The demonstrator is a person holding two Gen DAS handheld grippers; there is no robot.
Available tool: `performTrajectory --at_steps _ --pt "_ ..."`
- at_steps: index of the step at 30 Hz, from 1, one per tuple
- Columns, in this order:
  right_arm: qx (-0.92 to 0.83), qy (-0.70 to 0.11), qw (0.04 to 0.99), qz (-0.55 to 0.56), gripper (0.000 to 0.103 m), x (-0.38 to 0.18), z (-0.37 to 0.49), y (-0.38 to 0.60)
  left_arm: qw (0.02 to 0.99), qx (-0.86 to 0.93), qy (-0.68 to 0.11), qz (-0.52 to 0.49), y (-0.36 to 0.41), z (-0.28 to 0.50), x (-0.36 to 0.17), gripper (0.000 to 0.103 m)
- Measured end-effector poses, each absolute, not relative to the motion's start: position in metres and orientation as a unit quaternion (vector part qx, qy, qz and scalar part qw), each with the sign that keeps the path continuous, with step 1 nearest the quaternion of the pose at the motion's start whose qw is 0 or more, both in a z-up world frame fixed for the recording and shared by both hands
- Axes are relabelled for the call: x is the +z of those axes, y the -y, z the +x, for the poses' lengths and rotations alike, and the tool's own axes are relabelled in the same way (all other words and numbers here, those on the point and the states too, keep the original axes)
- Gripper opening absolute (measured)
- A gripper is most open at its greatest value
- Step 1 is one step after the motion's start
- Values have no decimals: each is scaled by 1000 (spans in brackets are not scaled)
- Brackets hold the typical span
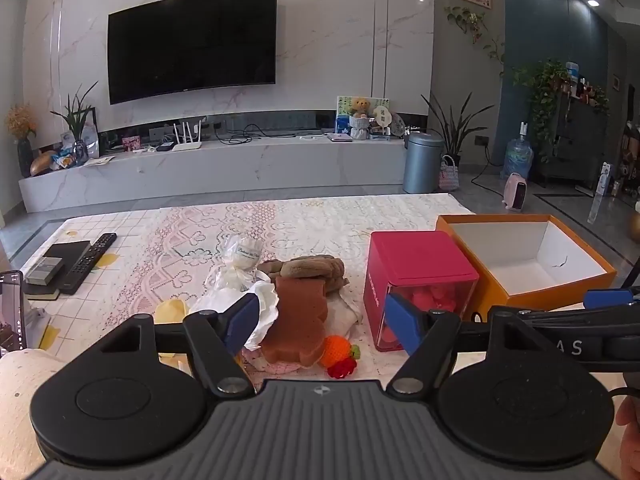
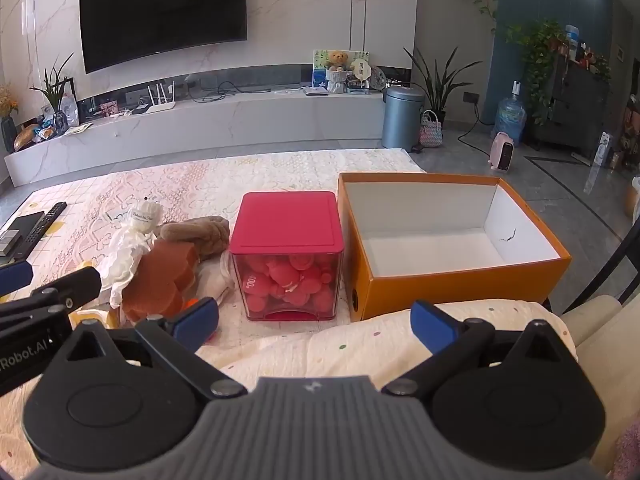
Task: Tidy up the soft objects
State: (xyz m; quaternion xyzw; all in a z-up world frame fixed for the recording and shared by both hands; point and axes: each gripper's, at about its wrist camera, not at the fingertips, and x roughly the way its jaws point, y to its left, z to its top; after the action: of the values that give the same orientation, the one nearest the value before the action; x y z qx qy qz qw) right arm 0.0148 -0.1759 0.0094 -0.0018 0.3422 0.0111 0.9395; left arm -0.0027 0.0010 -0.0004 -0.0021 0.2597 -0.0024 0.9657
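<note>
A pile of soft things lies on the lace-covered table: a brown sponge slab (image 1: 298, 322) (image 2: 158, 280), a brown plush toy (image 1: 310, 268) (image 2: 198, 232), a white cloth doll (image 1: 240, 266) (image 2: 134, 236), white cloth (image 1: 262, 312) and an orange knitted fruit (image 1: 336, 351). An open orange box (image 1: 528, 260) (image 2: 444, 236), white inside, holds nothing. My left gripper (image 1: 324, 326) is open just in front of the pile, empty. My right gripper (image 2: 316, 324) is open and empty, low over a quilt, short of the red box.
A red-lidded clear box (image 1: 416, 280) (image 2: 288, 256) of pink balls stands between pile and orange box. A remote (image 1: 90, 260) and a dark box (image 1: 60, 260) lie at the table's left. A phone (image 1: 12, 312) stands at far left. A quilt (image 2: 360, 352) lies below the right gripper.
</note>
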Motion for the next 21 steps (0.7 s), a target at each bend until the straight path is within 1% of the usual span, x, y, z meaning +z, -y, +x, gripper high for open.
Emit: performTrajectory --at_steps 21 --pt "10 -347 938 0 100 7 16 176 964 -5 -266 -9 0 -3 -3 83"
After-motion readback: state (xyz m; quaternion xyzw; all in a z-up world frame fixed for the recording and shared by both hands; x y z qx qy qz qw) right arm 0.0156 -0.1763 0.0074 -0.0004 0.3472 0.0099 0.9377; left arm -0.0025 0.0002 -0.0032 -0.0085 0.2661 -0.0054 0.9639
